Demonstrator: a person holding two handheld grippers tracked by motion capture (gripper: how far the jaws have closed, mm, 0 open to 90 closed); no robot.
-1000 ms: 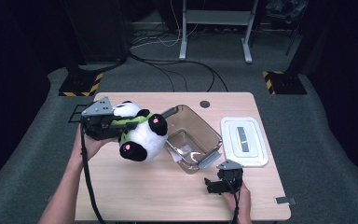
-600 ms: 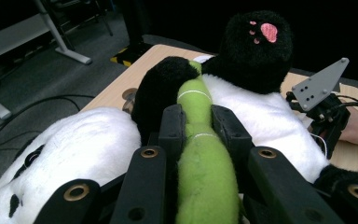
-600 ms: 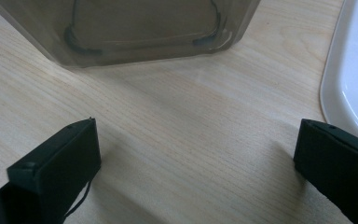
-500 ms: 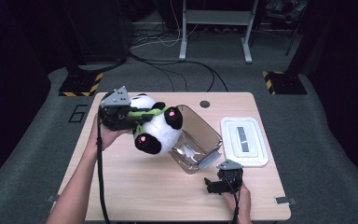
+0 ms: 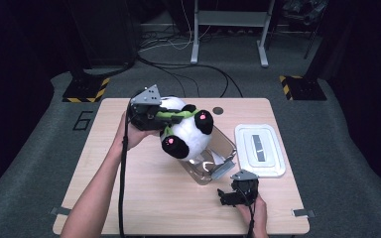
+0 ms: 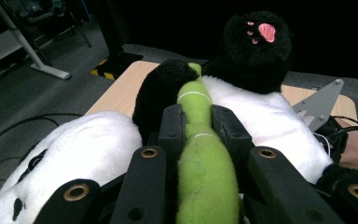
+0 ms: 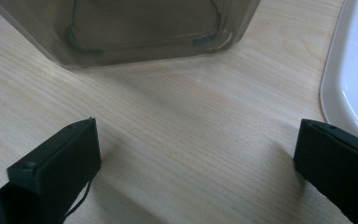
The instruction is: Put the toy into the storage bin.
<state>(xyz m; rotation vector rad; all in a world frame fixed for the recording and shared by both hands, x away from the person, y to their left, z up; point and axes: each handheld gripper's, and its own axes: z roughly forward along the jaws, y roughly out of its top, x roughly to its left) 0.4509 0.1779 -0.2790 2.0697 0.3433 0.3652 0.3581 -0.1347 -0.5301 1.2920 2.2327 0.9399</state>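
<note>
I am resting my right gripper [image 5: 226, 197] on the bench [image 5: 144, 198] at the near edge, its jaws standing wide apart with bare wood between them. Just beyond, the clear container [image 5: 209, 157] is sitting beside the white lid [image 5: 259, 149]. Farther off, my left gripper [image 5: 155, 118] is clamping the panda plush [image 5: 186, 130] by its green strap [image 6: 200, 154], apparently above the container's rim.
</note>
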